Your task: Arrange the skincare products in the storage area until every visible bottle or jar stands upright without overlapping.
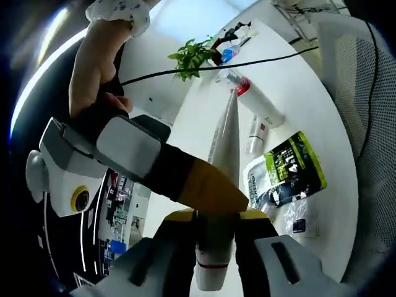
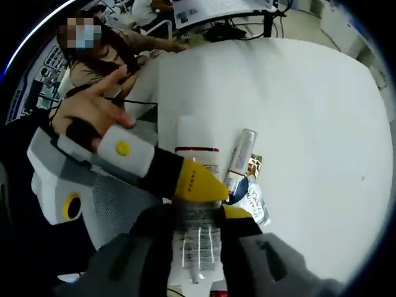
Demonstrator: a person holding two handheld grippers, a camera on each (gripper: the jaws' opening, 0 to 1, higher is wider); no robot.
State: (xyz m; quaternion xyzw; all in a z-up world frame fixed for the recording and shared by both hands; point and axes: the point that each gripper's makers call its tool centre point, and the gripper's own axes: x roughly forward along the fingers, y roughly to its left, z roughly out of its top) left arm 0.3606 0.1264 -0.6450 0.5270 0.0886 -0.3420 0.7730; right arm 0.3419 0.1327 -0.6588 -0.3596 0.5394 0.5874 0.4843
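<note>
While my left gripper clamps the white tube above the white table, my right gripper closes on that tube's other end

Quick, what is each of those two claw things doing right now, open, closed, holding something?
Left gripper: closed on a white tube, held near its capped end.
Right gripper: closed on the white tube, by its flat crimped end.

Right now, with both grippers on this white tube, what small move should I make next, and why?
Probably release the right gripper and stand the white tube on the white table. Both grippers' jaws clamp it, the left gripper near its cap end.
</note>
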